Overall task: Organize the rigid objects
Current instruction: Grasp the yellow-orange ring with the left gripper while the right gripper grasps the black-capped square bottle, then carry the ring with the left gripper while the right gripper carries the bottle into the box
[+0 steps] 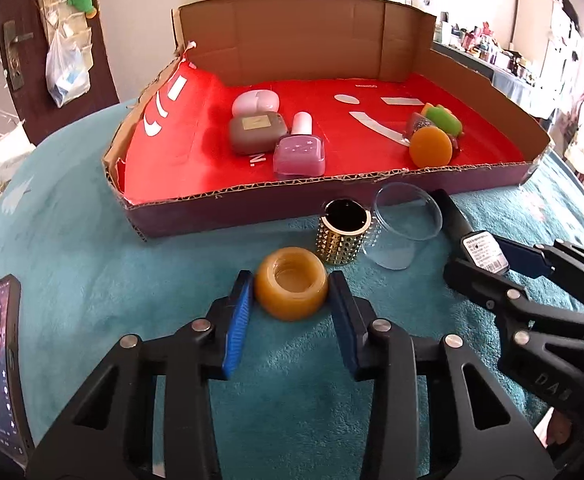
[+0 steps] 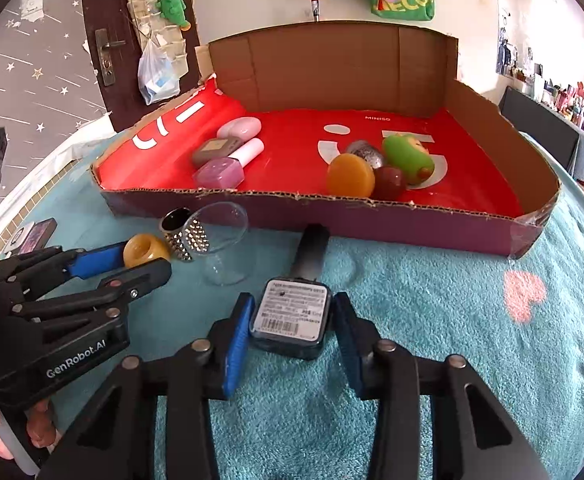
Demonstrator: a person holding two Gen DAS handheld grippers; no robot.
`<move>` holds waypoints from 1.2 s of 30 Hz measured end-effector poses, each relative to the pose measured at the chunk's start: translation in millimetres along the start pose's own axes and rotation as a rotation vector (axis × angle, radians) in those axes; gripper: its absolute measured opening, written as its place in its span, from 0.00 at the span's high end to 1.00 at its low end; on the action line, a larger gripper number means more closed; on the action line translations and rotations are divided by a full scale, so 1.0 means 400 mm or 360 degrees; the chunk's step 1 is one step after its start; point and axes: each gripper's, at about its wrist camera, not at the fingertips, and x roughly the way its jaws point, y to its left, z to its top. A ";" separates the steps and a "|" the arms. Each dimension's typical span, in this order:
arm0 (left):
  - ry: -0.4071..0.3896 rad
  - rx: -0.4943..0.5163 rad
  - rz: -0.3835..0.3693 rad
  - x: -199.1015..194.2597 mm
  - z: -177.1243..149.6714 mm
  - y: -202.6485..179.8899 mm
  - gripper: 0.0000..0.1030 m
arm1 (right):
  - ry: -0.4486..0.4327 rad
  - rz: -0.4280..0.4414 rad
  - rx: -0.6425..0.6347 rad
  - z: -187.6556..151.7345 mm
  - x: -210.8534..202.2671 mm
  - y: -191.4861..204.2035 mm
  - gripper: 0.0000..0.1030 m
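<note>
- Where the teal towel (image 1: 92, 240) covers the table, a shallow cardboard tray (image 1: 228, 208) lined in red is seen at the far side.
- Inside the tray, a pink nail-polish bottle (image 1: 299, 154), a taupe case (image 1: 254, 132) and a pale pink case (image 1: 256, 102) are grouped on the left; an orange disc (image 1: 430, 147) and a green toy (image 1: 445, 118) are grouped on the right.
- The left gripper (image 1: 292, 300) is narrowed around an amber ring-shaped holder (image 1: 291, 289) lying on the towel; the holder sits between the blue pads (image 1: 238, 320), which appear to touch its sides.
- The right gripper (image 2: 292, 320) is narrowed around a dark bottle (image 2: 290, 314) lying on its side, labelled base toward the camera, neck pointing at the tray wall; the pads are seen at or just beside its flanks, and firm contact cannot be told.
- A clear plastic cup (image 1: 403, 224) and a gold studded cylinder (image 1: 345, 236) stand side by side just in front of the tray, between the two grippers.
- A phone (image 1: 0, 360) lies at the left edge of the towel.
</note>
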 end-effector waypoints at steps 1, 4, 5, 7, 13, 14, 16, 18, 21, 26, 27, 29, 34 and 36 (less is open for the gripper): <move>-0.0001 -0.0006 -0.0008 -0.001 -0.001 0.001 0.65 | 0.0003 0.0014 0.0013 0.000 -0.002 -0.004 0.59; 0.0001 -0.0034 -0.0053 -0.011 -0.005 0.009 0.65 | 0.0017 0.0079 0.0077 0.003 -0.009 -0.023 0.62; 0.0000 -0.0039 -0.0061 -0.015 -0.007 0.011 0.65 | 0.0023 0.0102 0.0099 0.002 -0.012 -0.030 0.63; -0.0005 -0.0043 -0.0066 -0.023 -0.010 0.013 0.65 | 0.0042 0.0166 0.0152 0.004 -0.017 -0.046 0.64; -0.0029 -0.0062 -0.0080 -0.051 -0.011 0.016 0.65 | 0.0093 0.0333 0.0267 -0.004 -0.030 -0.065 0.64; -0.0037 -0.0065 -0.0081 -0.058 -0.011 0.016 0.65 | 0.0099 0.0359 0.0278 -0.005 -0.033 -0.064 0.64; -0.0049 -0.0068 -0.0082 -0.068 -0.010 0.017 0.65 | 0.0098 0.0396 0.0285 -0.007 -0.044 -0.063 0.64; -0.0068 -0.0073 -0.0087 -0.080 -0.008 0.018 0.65 | 0.0084 0.0415 0.0283 -0.006 -0.058 -0.061 0.64; -0.0096 -0.0076 -0.0097 -0.099 -0.004 0.017 0.65 | 0.0055 0.0436 0.0280 -0.001 -0.078 -0.060 0.64; -0.0131 -0.0069 -0.0107 -0.119 0.005 0.011 0.65 | 0.0012 0.0462 0.0278 0.013 -0.100 -0.057 0.64; -0.0136 -0.0070 -0.0110 -0.123 0.007 0.011 0.65 | 0.0008 0.0466 0.0279 0.015 -0.102 -0.057 0.64; -0.0150 -0.0070 -0.0118 -0.130 0.011 0.011 0.65 | 0.0000 0.0473 0.0277 0.019 -0.106 -0.055 0.64; -0.0172 -0.0074 -0.0134 -0.141 0.022 0.012 0.65 | -0.0012 0.0488 0.0260 0.029 -0.112 -0.048 0.64; -0.0179 -0.0073 -0.0138 -0.142 0.028 0.013 0.65 | -0.0017 0.0494 0.0254 0.033 -0.114 -0.048 0.64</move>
